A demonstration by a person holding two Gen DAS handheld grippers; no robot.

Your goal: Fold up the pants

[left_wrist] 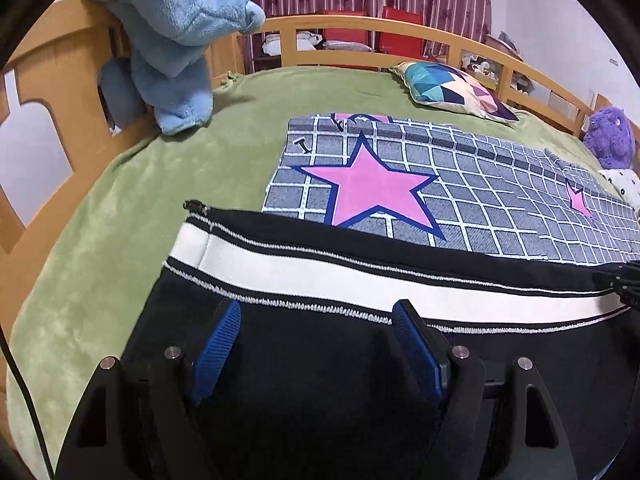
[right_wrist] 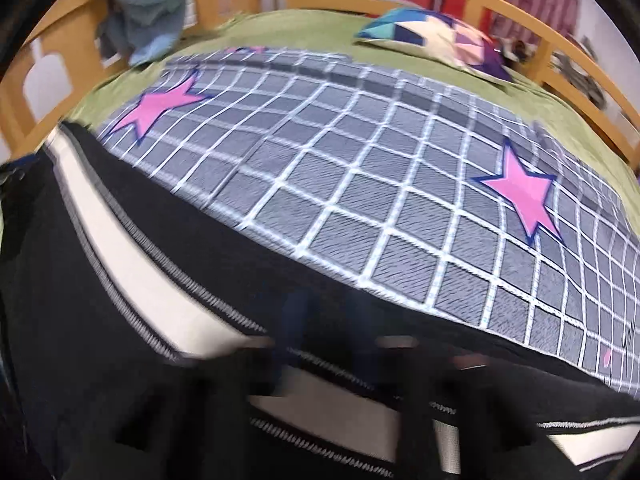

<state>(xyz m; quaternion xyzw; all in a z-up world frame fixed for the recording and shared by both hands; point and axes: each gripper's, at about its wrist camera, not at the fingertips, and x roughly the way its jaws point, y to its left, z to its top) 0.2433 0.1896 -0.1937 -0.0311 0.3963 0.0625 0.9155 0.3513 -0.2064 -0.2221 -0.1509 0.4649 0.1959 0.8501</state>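
Left gripper spread over black pants, white stripe running left-right

Right tongs smeared by blur, spread unreadable, black pants cut off below

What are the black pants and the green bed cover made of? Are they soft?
The black pants look like smooth knit cloth, maybe sportswear: flat, matte, with a white stripe edged in stitching. The green bed cover looks like fleece or plush: its surface is fuzzy, with soft shiny patches. Both are probably soft.
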